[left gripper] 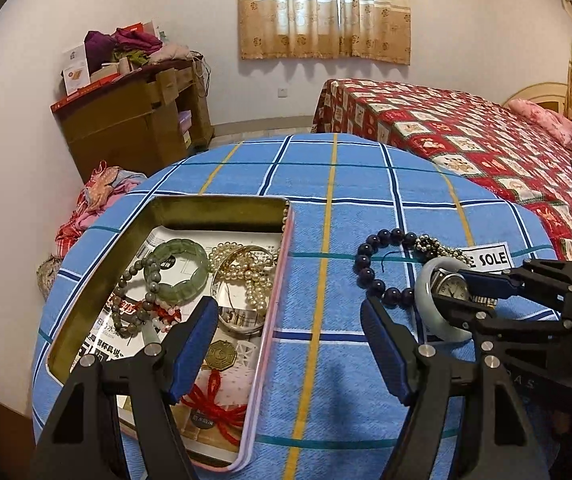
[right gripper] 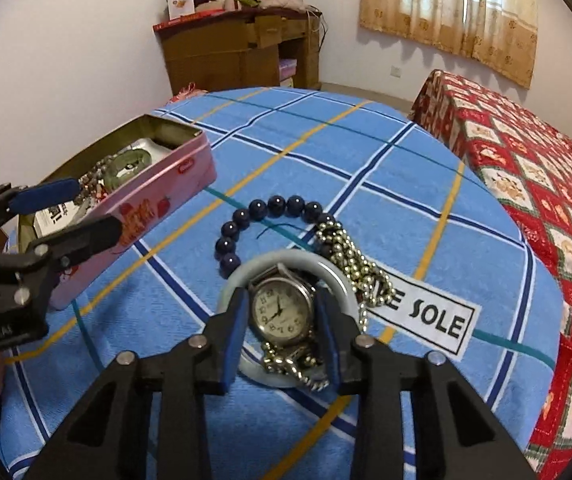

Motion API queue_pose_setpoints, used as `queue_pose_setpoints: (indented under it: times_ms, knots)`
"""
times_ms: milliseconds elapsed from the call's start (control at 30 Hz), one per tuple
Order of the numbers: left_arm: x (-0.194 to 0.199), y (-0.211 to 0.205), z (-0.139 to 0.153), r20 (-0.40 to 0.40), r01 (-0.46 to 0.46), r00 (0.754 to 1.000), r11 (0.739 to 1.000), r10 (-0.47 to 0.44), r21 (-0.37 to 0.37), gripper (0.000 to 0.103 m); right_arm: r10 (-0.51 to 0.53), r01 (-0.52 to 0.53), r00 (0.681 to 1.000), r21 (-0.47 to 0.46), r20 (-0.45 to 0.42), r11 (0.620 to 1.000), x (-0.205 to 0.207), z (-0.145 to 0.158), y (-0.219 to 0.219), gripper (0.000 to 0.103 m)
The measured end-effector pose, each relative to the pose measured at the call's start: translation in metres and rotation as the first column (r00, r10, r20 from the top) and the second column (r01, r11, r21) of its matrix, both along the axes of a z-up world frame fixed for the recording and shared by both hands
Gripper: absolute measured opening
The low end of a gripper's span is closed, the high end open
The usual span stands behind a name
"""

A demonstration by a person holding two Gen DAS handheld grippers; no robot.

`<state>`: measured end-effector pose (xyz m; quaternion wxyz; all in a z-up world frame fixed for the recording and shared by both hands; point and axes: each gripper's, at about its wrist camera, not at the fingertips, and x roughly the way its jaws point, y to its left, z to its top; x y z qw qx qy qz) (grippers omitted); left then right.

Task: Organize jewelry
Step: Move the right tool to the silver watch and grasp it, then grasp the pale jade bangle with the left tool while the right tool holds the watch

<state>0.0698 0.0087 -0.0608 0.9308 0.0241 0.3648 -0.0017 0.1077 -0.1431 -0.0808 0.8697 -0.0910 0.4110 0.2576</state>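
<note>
A: What has the right gripper got?

B: Its blue pads sit either side of the wristwatch, closed against its case. The band runs lengthwise toward the camera; pale dial, silvery links.

A: Where?

B: Inside the white bangle, on the blue checked cloth.

A: The left gripper?

B: Spread wide, by the tin.

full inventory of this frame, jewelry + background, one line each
tin: 1, pink, table left
green bangle: 1, in tin
pearl strand: 1, cream, in tin
red knot charm: 1, in tin
dark bead bracelet: 1, navy, on tablecloth
white bangle: 1, around watch
watch: 1, silver, between right fingers
ball chain: 1, silver, beside bangle
bed: 1, red quilt
left gripper: open
right gripper: around watch
</note>
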Motion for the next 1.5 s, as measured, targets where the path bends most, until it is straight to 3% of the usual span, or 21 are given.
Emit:
queue_pose_setpoints:
  times_ms: [133, 167, 300, 833, 1033, 1100, 1200, 1500]
  knots:
    - [-0.001, 0.000, 0.001, 0.002, 0.002, 1.000, 1.000, -0.002, -0.006, 0.074, -0.011, 0.011, 1.000, 0.043, 0.001, 0.999, -0.003, 0.001, -0.006, 0.035]
    - [-0.001, 0.000, 0.002, 0.004, 0.004, 1.000, 1.000, -0.004, -0.009, 0.074, -0.010, 0.009, 1.000, 0.063, 0.017, 0.998, -0.006, 0.005, -0.007, 0.018]
    - [0.000, -0.008, 0.004, 0.008, 0.022, 1.000, 1.000, -0.022, -0.010, 0.074, -0.014, 0.010, 0.998, 0.070, 0.058, 0.997, -0.014, 0.014, -0.008, 0.011]
    - [0.006, -0.015, -0.006, -0.026, 0.035, 0.999, 0.999, -0.035, 0.000, 0.074, 0.015, -0.014, 1.000, 0.050, -0.015, 0.999, 0.000, 0.005, -0.003, 0.019]
    - [0.006, -0.016, -0.009, -0.032, 0.042, 0.999, 0.999, -0.042, 0.002, 0.074, 0.058, -0.058, 0.998, -0.004, -0.028, 0.998, 0.001, 0.000, 0.009, 0.025]
    - [0.006, -0.017, -0.009, -0.034, 0.044, 0.998, 0.999, -0.044, 0.002, 0.074, 0.061, -0.061, 0.998, -0.009, -0.027, 0.998, 0.001, -0.001, 0.011, 0.023]
    - [0.005, -0.017, -0.008, -0.027, 0.043, 0.999, 0.999, -0.043, -0.003, 0.074, 0.062, -0.061, 0.998, 0.054, -0.030, 0.997, -0.004, 0.002, 0.005, 0.011]
    - [0.008, -0.032, -0.001, -0.023, 0.083, 0.996, 0.996, -0.083, -0.020, 0.074, -0.048, 0.031, 0.994, 0.167, 0.095, 0.985, -0.032, 0.040, -0.027, 0.011]
